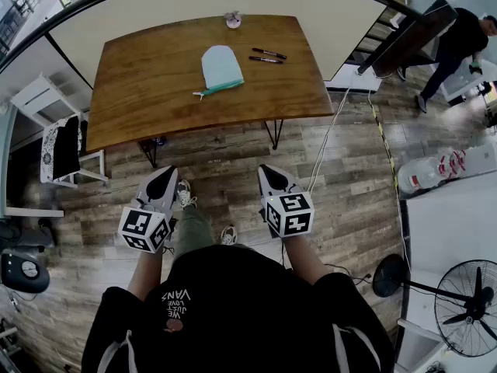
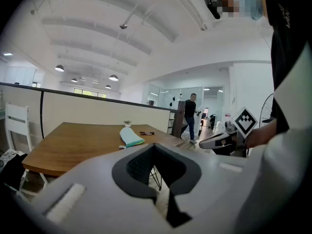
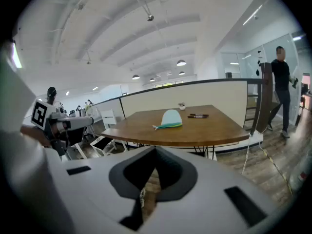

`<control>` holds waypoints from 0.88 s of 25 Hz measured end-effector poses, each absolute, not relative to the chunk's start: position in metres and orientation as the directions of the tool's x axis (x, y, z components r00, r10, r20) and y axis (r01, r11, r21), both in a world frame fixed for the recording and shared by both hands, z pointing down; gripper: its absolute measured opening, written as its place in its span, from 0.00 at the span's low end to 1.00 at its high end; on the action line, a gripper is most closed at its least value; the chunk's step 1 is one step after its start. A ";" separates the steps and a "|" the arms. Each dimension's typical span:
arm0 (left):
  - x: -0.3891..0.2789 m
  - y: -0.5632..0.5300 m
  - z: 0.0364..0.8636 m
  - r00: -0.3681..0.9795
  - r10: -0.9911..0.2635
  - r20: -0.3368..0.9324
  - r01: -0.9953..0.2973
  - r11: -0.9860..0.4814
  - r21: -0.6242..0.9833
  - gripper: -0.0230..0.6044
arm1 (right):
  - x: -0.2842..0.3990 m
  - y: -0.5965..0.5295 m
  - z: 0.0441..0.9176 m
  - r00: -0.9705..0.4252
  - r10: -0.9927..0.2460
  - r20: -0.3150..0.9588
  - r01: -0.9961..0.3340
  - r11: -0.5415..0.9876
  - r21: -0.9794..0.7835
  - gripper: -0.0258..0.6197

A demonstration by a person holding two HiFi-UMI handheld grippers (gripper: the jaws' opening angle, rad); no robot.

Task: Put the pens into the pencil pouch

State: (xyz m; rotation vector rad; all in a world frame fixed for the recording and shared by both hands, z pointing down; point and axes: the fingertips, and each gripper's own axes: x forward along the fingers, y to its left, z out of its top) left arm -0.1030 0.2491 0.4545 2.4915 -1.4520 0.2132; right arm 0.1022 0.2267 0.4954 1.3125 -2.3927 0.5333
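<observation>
A brown wooden table (image 1: 155,92) stands on a plank floor (image 1: 349,177), well ahead of the person. A pale pouch (image 1: 220,67) lies near the middle of it. Two pens (image 1: 268,56) lie side by side just to the pouch's right, their long axes running across the table. The left gripper (image 1: 163,176) and right gripper (image 1: 272,174) hang over the floor, short of the table, both clenched on nothing. The pens lie nearer the right gripper, so it looks the likelier one to reach them.
</observation>
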 end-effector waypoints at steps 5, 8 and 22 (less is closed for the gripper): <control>-0.100 0.240 0.453 0.519 -0.822 0.235 -0.855 -0.501 0.133 0.05 | 0.099 0.217 0.494 -0.522 -0.724 0.451 -0.850 0.483 -0.208 0.06; -0.101 0.231 0.455 0.521 -0.820 0.239 -0.853 -0.508 0.116 0.06 | 0.097 0.208 0.492 -0.507 -0.744 0.436 -0.861 0.464 -0.209 0.06; -0.110 0.140 0.471 0.613 -0.743 0.268 -0.788 -0.596 0.153 0.29 | 0.083 0.144 0.504 -0.420 -0.772 0.477 -0.908 0.348 -0.235 0.22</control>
